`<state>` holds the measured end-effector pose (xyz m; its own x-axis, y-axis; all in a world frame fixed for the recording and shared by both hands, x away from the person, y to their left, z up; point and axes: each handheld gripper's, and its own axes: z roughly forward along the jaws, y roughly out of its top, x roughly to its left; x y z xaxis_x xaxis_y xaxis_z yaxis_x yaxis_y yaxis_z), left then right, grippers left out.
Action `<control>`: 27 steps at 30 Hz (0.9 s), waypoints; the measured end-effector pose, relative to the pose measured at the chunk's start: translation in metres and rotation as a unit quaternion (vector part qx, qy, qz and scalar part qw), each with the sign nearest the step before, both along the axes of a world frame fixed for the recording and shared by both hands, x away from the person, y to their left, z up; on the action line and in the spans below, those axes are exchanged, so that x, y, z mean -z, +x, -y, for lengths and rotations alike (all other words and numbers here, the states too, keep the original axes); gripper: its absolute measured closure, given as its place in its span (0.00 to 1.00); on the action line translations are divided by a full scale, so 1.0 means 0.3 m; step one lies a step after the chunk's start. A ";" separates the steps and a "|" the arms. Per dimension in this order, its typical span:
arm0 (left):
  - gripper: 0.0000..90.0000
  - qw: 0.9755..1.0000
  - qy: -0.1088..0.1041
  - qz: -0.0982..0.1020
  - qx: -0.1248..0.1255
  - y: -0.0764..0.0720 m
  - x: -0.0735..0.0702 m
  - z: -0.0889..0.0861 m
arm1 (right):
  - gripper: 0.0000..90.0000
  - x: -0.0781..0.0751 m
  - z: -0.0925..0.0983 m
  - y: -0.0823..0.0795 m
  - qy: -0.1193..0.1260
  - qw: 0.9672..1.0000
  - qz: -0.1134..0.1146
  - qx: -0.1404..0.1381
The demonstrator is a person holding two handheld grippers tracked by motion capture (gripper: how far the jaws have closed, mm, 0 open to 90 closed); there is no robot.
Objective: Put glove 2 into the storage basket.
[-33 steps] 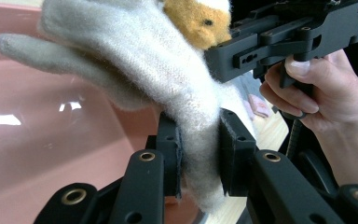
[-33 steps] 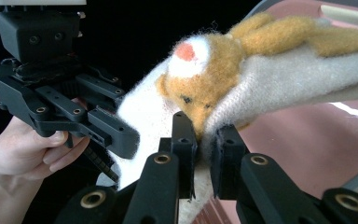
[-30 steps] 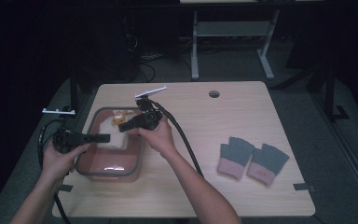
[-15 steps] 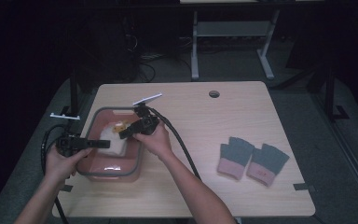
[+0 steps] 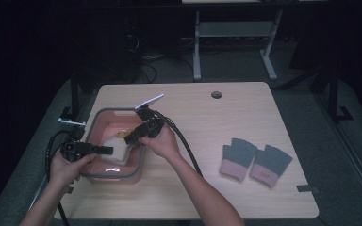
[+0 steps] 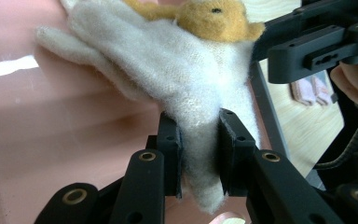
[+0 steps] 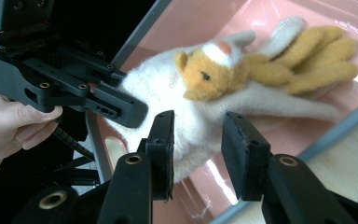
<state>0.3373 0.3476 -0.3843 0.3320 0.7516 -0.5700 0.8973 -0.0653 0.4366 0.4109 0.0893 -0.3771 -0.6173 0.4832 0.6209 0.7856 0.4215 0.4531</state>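
Pinching fuzzy white glove (image 6: 186, 79) (orange animal), glossy pink tub (image 5: 104, 118)

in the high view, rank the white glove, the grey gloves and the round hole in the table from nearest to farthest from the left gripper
1. White glove: in the pink tub, pinched by the left gripper.
2. Round hole in the table: near the far edge, up and to the right.
3. Grey gloves: on the right side of the table, a little farther off than the hole.
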 end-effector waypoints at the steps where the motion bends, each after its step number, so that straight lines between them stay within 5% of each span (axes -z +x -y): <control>1: 0.81 1.000 0.004 -0.002 -0.002 0.000 0.002 0.003 | 0.72 0.000 0.007 0.000 0.001 1.000 0.000 0.000; 8: 0.81 0.999 0.041 -0.021 -0.003 0.001 0.020 0.017 | 0.71 -0.019 0.043 -0.003 0.014 1.000 0.006 0.006; 9: 0.81 0.997 0.064 -0.029 0.006 0.002 0.029 0.026 | 0.71 -0.022 0.048 -0.004 0.015 1.000 0.009 0.009; 14: 0.73 0.996 0.072 -0.052 0.009 0.004 0.038 0.045 | 0.71 -0.029 0.074 -0.006 0.019 1.000 0.013 0.013; 19: 0.62 0.997 0.068 -0.047 -0.001 0.007 0.022 0.035 | 0.71 -0.034 0.102 -0.014 0.025 0.999 0.013 0.018; 27: 0.67 0.997 0.074 -0.009 -0.015 0.004 -0.026 0.032 | 0.71 -0.045 0.150 -0.029 0.032 0.999 0.019 0.026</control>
<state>0.3387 0.3380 -0.3766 0.2983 0.8378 -0.4573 0.9074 -0.1004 0.4080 0.4023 0.0444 -0.3636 -0.6164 0.4755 0.6276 0.7871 0.3501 0.5078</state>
